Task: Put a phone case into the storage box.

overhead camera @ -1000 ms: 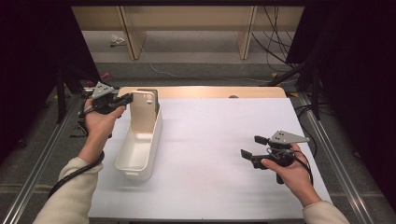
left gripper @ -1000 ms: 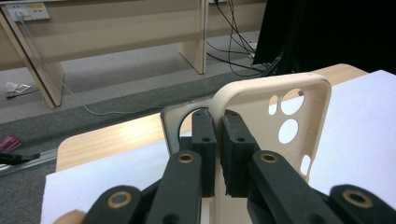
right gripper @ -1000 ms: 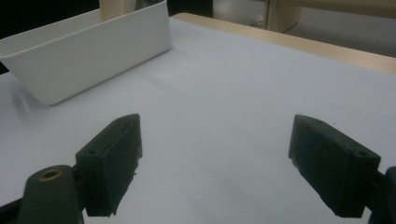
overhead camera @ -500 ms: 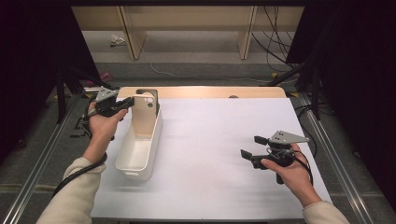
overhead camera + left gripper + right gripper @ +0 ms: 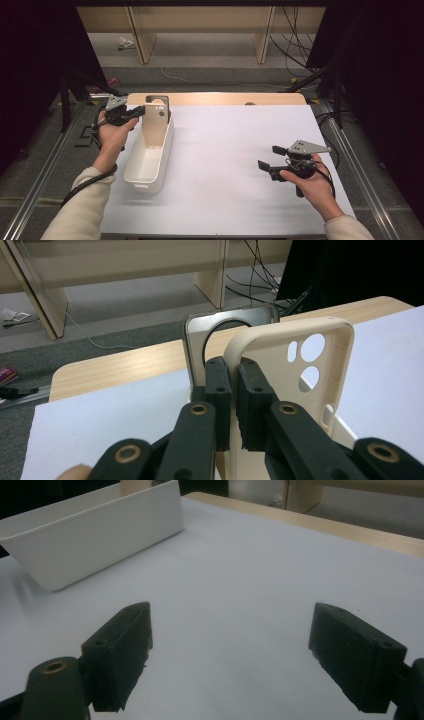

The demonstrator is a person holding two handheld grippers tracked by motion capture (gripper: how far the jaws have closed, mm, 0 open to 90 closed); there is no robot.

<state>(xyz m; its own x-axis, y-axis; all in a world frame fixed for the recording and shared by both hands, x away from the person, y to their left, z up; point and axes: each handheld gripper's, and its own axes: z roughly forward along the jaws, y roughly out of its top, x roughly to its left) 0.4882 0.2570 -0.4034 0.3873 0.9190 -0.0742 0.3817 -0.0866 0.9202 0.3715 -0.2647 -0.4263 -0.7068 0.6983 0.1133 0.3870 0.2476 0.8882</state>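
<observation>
**Phone case held over the bin**

High view: we see the left gripper (image 5: pixel 136 113) pinching an upright phone case (image 5: pixel 154 125) over the white bin's (image 5: pixel 145 167) far end; long axis vertical, bin directly below.

Left gripper view: pads clamp the case edge (image 5: pixel 280 390); a second case possibly behind.

Right gripper view: right gripper (image 5: pixel 230 655) spread, empty, well right.

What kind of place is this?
Probably a lab bench set up for recording handling work: a white-covered table on metal rails, loose cables on the floor behind, and a person's hand-held tongs gripping a beige phone case over a white bin.
</observation>
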